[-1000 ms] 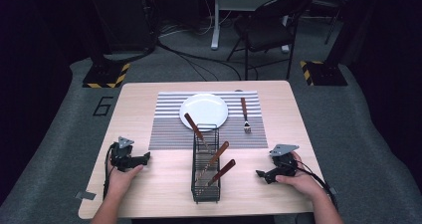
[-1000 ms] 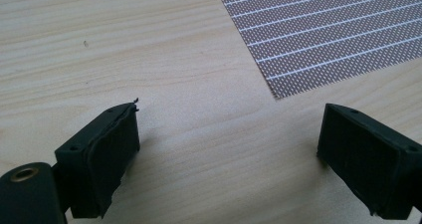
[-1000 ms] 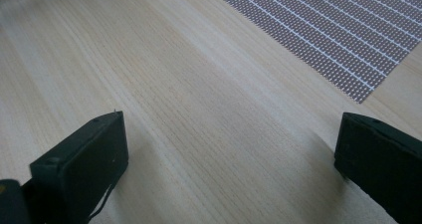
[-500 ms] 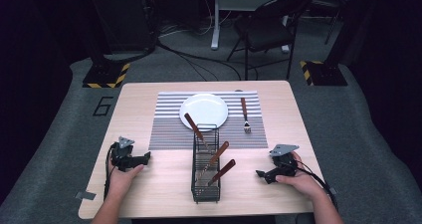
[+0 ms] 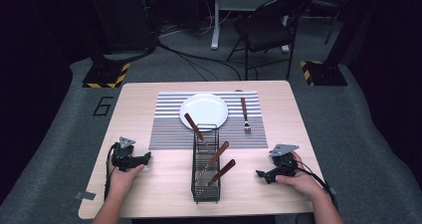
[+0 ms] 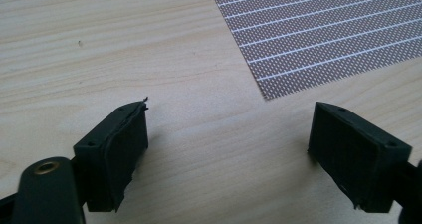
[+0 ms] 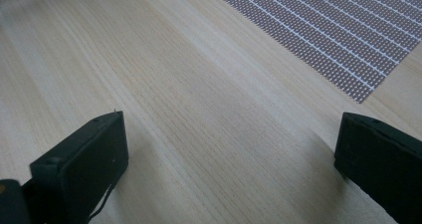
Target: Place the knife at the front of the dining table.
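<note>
A white plate (image 5: pixel 203 109) lies on a striped placemat (image 5: pixel 169 129) at the table's far middle. To the plate's right, a brown-handled fork (image 5: pixel 245 115) rests on the mat. In front of the mat stands a black wire basket (image 5: pixel 205 184) holding three brown-handled utensils (image 5: pixel 219 152). My left gripper (image 5: pixel 145 159) rests on the wood left of the basket, open; its jaws have just been closing slightly, with nothing between them (image 6: pixel 229 134). My right gripper (image 5: pixel 260 174) rests right of the basket, open and empty (image 7: pixel 231 154).
The wooden table (image 5: pixel 164 184) has bare wood around both grippers. A corner of the placemat (image 6: pixel 323 35) lies just ahead of the left jaws, and its edge (image 7: pixel 338 30) lies ahead of the right jaws. A folding chair (image 5: pixel 268 30) stands beyond the table.
</note>
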### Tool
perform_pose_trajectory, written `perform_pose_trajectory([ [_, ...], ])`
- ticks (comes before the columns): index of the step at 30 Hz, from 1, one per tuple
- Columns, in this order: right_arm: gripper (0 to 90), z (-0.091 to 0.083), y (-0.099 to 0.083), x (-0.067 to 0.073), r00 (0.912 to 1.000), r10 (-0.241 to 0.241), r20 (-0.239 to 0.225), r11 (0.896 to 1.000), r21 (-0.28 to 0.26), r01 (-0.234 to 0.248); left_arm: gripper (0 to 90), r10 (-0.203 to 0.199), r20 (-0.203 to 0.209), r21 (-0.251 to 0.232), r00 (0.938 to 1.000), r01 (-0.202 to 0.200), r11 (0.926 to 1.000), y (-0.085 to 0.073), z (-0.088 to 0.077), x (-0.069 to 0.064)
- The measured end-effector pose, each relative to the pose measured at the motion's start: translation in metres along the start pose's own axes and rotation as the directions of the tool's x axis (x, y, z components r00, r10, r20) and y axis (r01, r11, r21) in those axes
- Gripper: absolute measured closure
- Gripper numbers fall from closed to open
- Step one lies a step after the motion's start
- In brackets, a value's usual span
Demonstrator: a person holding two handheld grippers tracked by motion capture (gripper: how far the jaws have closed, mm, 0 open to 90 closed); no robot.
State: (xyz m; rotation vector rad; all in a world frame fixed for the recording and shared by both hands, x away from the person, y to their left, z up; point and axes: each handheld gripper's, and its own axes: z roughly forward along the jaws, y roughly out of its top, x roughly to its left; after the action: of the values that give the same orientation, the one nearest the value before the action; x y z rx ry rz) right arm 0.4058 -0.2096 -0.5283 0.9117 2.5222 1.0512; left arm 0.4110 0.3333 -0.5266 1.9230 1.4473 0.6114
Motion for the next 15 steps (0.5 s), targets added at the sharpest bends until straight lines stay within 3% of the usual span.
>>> perform_pose_trajectory([
  [3,0.0,0.000,0.000,0.000,1.0000,0.000,0.000,1.000,0.000,0.000,25.7,0.001,0.009,0.003,1.0000,-0.001,1.0000,0.001,-0.002,-0.001],
  [8,0.0,0.000,0.000,0.000,1.0000,0.001,0.000,1.000,0.000,-0.001,35.1,-0.038,0.065,-0.015,0.9971,0.039,0.9991,0.008,-0.012,-0.005],
  [15,0.0,0.000,0.000,0.000,1.0000,0.001,0.000,1.000,0.000,-0.001,38.6,-0.014,0.127,-0.013,0.9917,0.016,0.9998,0.019,-0.027,-0.022],
])
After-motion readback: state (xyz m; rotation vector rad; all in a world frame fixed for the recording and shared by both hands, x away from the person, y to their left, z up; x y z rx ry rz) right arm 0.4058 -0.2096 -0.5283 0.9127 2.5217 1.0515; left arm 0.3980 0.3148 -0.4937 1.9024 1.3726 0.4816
